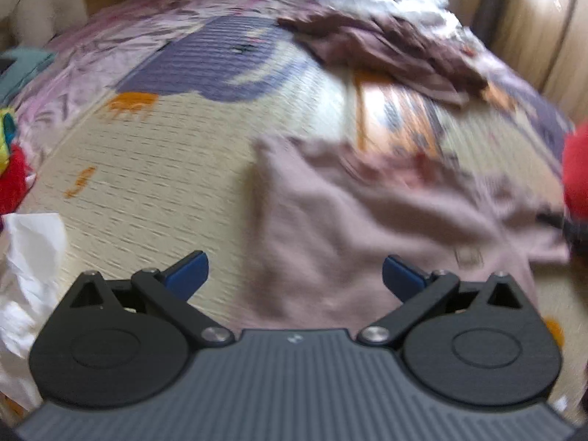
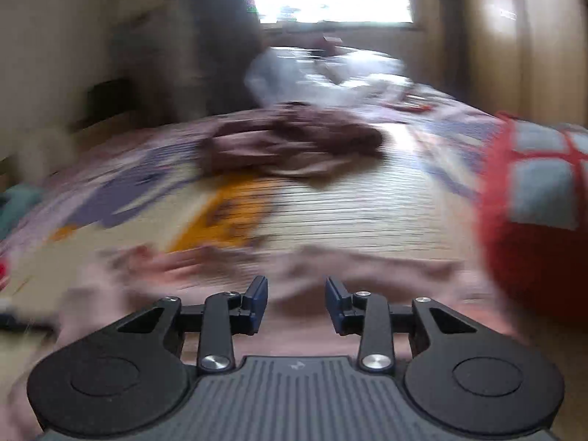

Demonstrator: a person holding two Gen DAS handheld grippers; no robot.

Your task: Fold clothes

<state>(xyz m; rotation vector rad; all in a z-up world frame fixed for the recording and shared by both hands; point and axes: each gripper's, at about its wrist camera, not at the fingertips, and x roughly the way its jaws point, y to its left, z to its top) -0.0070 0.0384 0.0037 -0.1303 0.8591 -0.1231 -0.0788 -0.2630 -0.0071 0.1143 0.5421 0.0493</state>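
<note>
Both the left gripper (image 1: 296,275) and right gripper (image 2: 296,303) are hanging released over the dusty-pink garment (image 1: 352,228), lying part-folded on the bed; brown crumpled garment (image 1: 386,55) awaiting folding.

Nothing readable is showing in either view. A small pale emblem is sitting on the grey ribbed body of the left gripper (image 1: 296,275) and another on the right gripper (image 2: 296,307), but both are too small to make out. A little square tag (image 1: 468,256) is lying on the pink garment (image 1: 330,228), blurred beyond reading.
</note>
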